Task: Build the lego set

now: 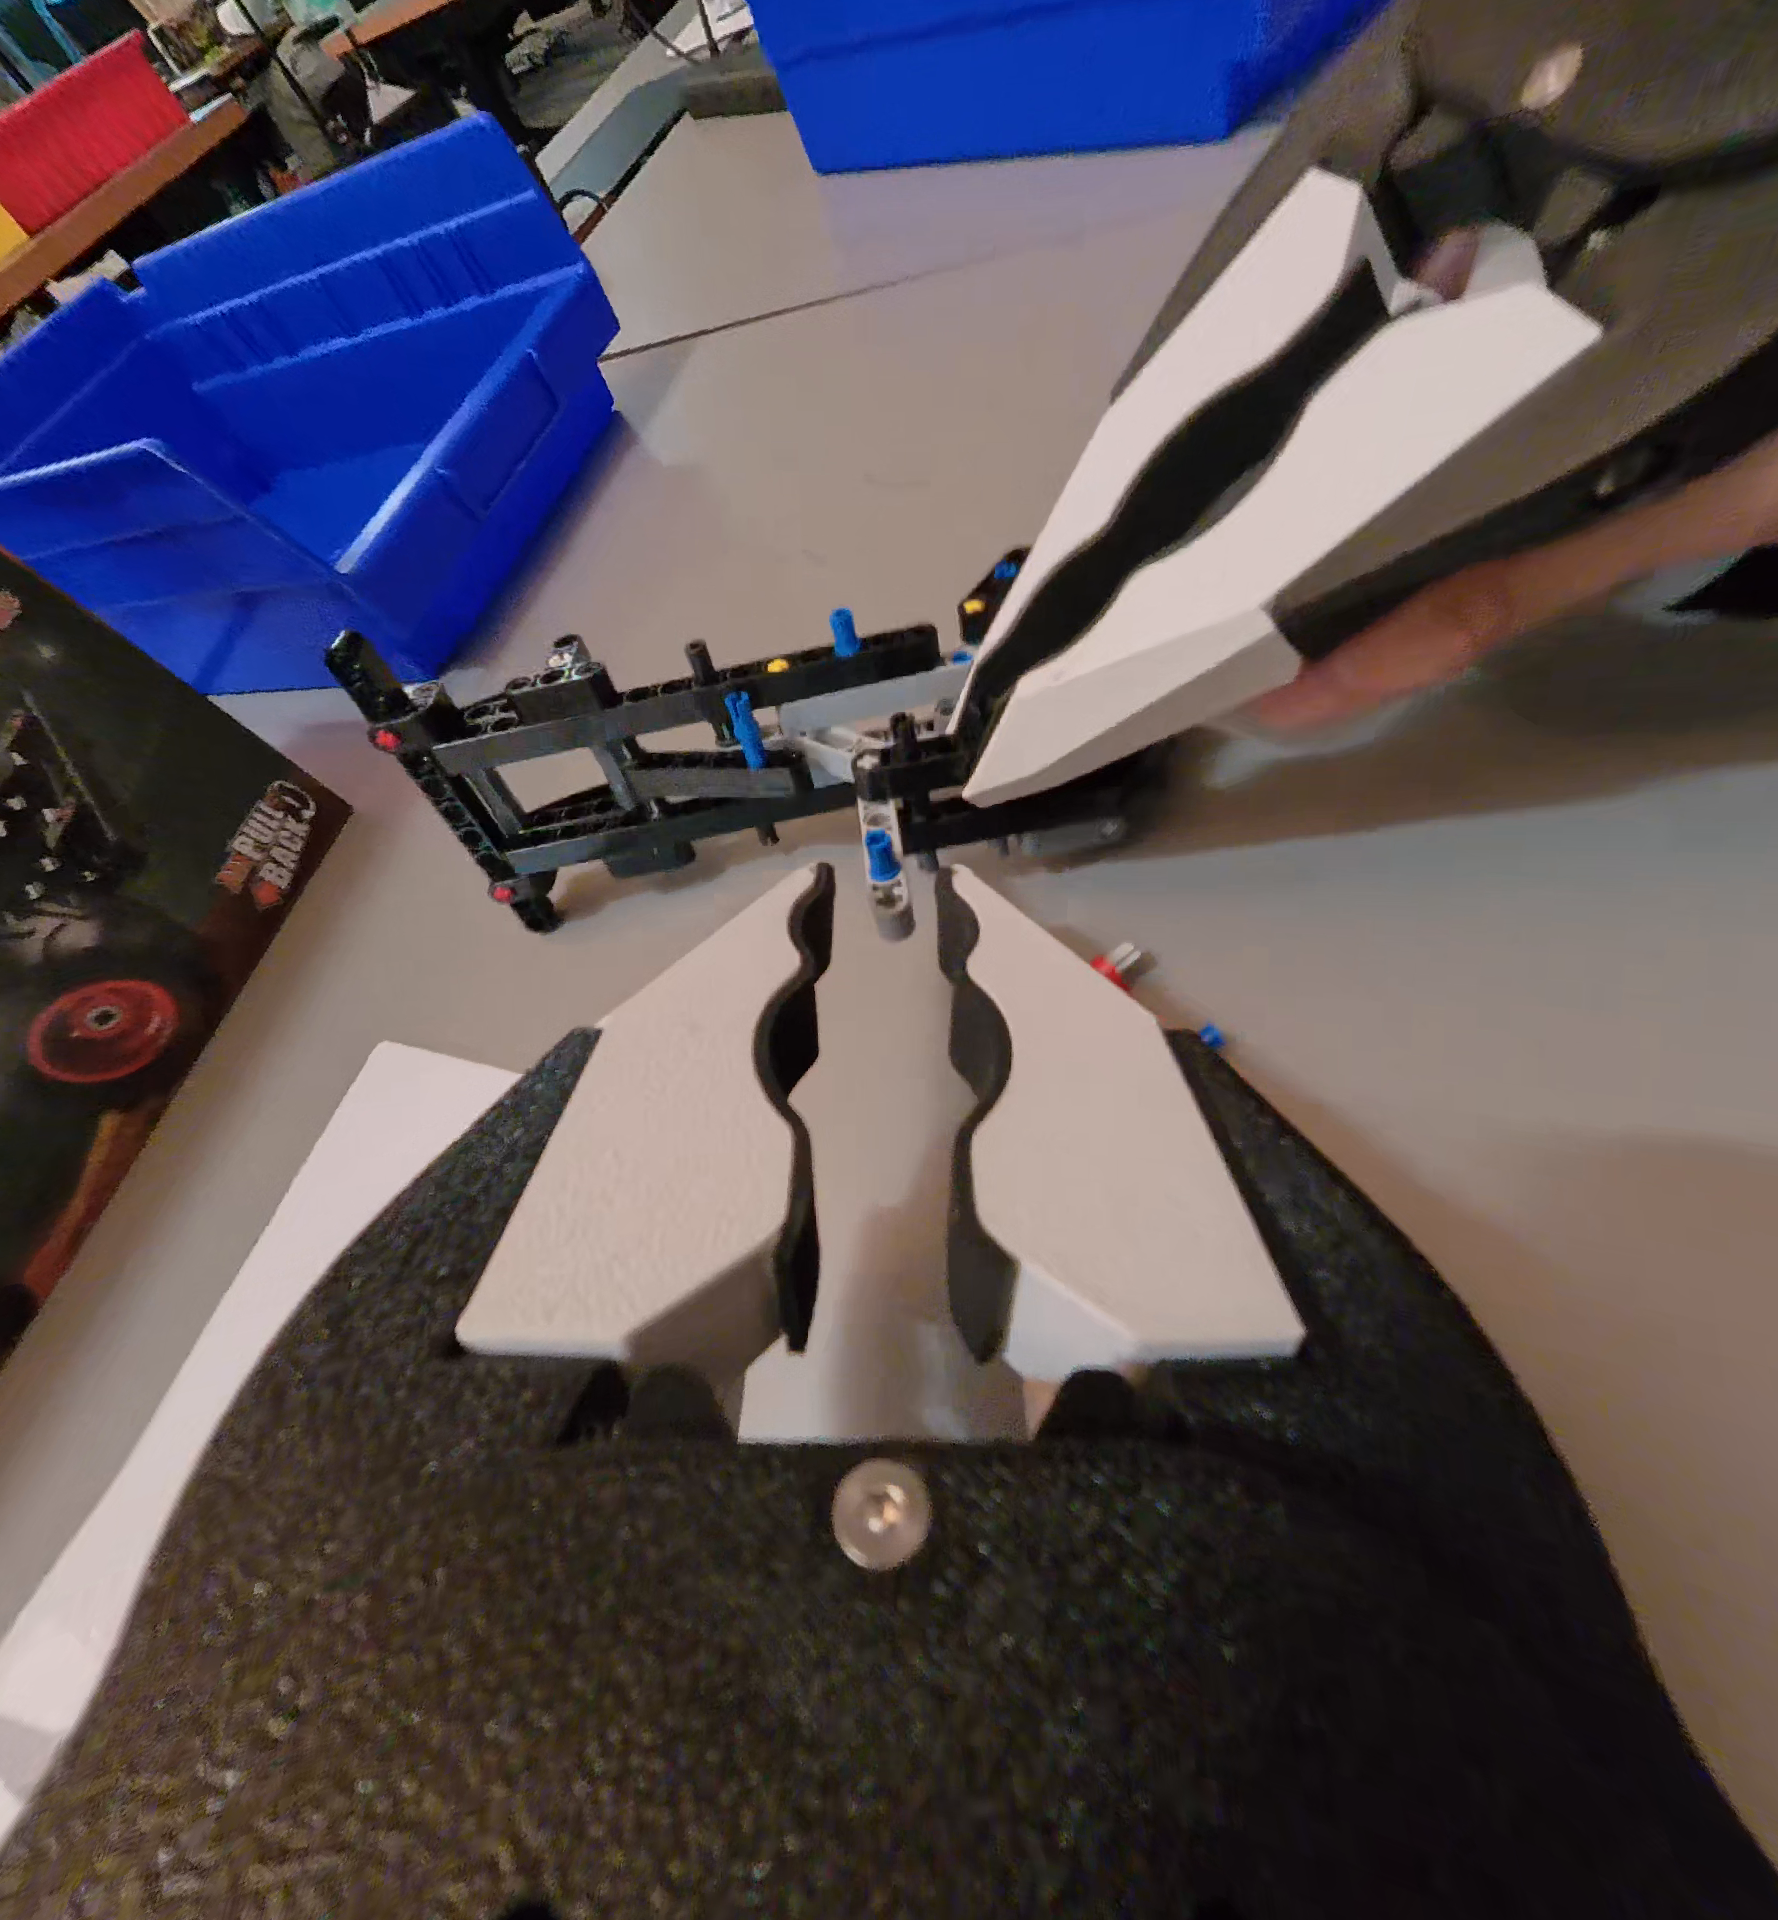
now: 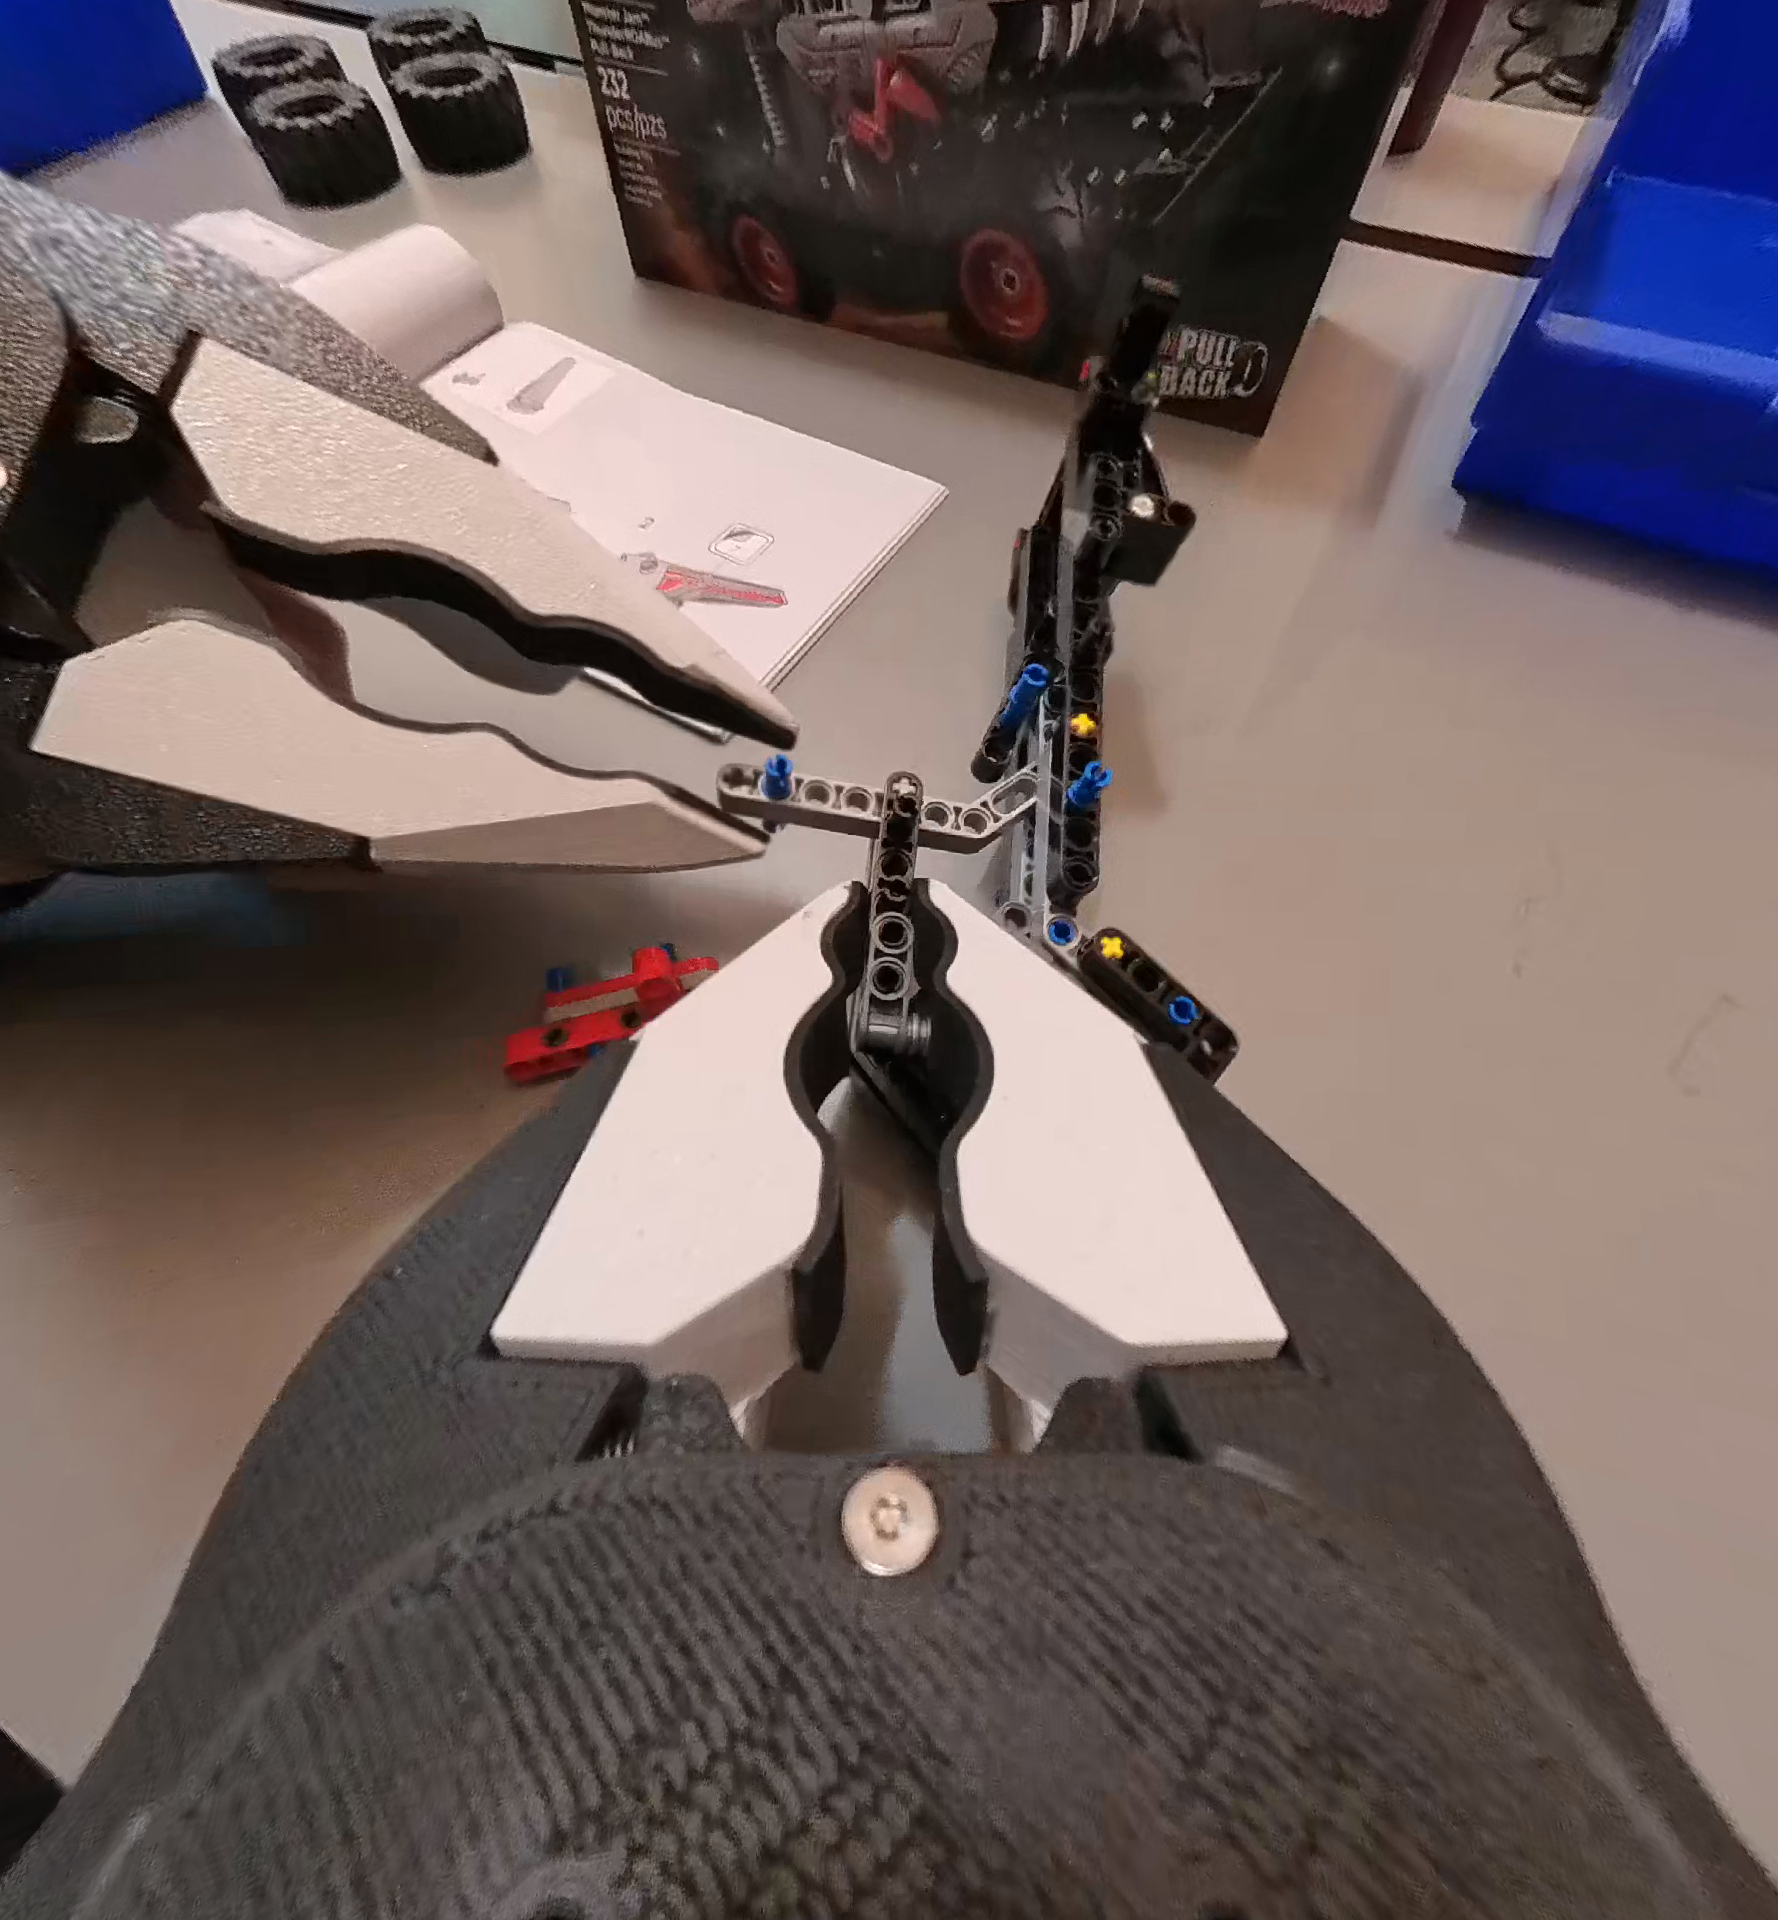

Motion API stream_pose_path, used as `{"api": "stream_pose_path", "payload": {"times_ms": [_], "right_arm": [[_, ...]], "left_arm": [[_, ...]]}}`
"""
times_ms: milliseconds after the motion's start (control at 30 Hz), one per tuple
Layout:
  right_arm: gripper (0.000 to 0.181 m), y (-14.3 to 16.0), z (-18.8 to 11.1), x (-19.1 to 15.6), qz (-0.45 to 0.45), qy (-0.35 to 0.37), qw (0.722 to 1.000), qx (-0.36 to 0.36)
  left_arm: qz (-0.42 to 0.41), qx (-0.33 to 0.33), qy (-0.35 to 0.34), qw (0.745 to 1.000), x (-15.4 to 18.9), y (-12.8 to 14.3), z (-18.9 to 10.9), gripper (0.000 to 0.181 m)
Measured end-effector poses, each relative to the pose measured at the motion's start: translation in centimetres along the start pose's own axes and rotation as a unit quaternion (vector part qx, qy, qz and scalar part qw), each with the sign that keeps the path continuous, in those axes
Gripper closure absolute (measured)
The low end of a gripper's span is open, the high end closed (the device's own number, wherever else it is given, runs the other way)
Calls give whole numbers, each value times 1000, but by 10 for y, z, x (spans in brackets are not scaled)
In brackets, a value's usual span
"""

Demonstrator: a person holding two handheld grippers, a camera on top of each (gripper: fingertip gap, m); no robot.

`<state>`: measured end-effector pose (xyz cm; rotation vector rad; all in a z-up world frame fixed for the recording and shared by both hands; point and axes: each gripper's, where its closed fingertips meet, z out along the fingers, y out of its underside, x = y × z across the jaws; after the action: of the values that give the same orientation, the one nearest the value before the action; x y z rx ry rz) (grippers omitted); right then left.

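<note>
The left gripper [image 2: 760, 779] reaches in level from the left, low over the grey table [image 2: 1487, 1039], its fingers stacked one above the other and parted. Their tips bracket the free end of a grey beam [image 2: 833, 798] that carries a blue pin [image 2: 779, 771], without closing on it. Below them a small red piece [image 2: 604, 1013] lies on the table, and behind them an open instruction booklet [image 2: 719, 499] lies flat. Further back sit black tyres [image 2: 376, 104] and the set's box [image 2: 968, 177].

The grey beam runs right into the lego frame [image 1: 656, 748], a long black chassis standing on the table, studded with blue and yellow pins.

The right gripper [image 2: 890, 914] comes in from the near side, angled slightly downward, its fingers clamped on a black beam [image 2: 893, 935] that crosses the grey one and belongs to the frame. In the left wrist view a hand [image 1: 1487, 623] shows under that gripper's body. Blue bins [image 1: 293, 395] stand beyond the frame.
</note>
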<state>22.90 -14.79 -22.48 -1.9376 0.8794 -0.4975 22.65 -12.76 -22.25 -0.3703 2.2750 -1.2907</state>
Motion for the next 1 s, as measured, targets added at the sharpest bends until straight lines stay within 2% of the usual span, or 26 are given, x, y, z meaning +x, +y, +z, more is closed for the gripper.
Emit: {"api": "stream_pose_path", "payload": {"times_ms": [33, 133, 233, 333, 400, 500, 700, 767, 833, 933, 1000], "right_arm": [[175, -1, -1, 0, 5, 0, 1000, 4], [175, -5, -3, 2, 22, -1, 1000, 17], [175, -6, -4, 0, 32, -11, 999, 24], [175, -8, -5, -1, 46, -16, 998, 31], [175, -8, -6, -1, 50, -22, 998, 33], [175, -9, -6, 0, 58, -24, 997, 39], [175, -8, -6, 2, 62, -22, 997, 40], [170, -8, -10, 2, 42, -17, 999, 29], [156, -14, -24, -2, -2, -9, 1000, 13], [172, -22, -45, -30, -91, -33, 995, -13], [178, -20, -40, -47, -97, -50, 993, -36]], "left_arm": [[-7, 1, 1, 1000, -1, -1, 0, 165], [-21, 5, 4, 1000, -1, -3, 1, 166], [-39, 38, -8, 998, -3, -14, -1, 172], [-38, 15, -15, 999, -5, -9, 4, 175], [-30, 1, -12, 999, -2, -5, 6, 166], [-28, 5, -17, 999, -3, -7, 7, 175], [-45, 3, -3, 999, -4, -6, 9, 177], [-37, 10, -9, 999, -5, -8, 9, 177], [-27, 13, -24, 999, -8, -9, 9, 177], [-18, 22, -33, 999, -11, -12, 9, 177], [-15, 24, -36, 999, -12, -12, 8, 177]]}}
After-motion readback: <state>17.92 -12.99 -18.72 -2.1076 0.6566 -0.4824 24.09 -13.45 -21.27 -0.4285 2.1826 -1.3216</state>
